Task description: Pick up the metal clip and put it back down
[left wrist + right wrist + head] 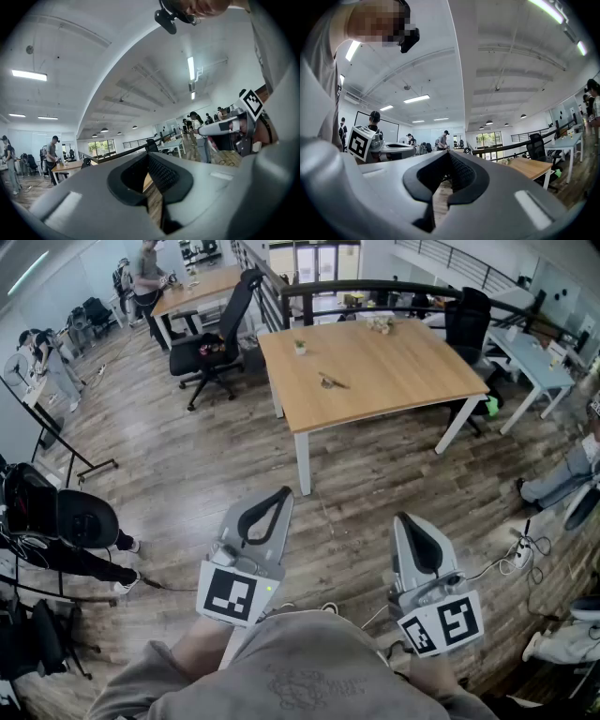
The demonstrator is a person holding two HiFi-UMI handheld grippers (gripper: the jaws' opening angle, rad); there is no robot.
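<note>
Well beyond left tool (283, 492), metal clip (330, 382) lies on table (412, 371).

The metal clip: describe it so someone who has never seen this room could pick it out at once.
Find the nearest wooden table with white legs ahead of the person. Near the middle of its top lies the metal clip, small, dark and thin. Unlike the upright potted plant nearer the far left corner and the pale cluster at the far edge, it lies flat.
</note>
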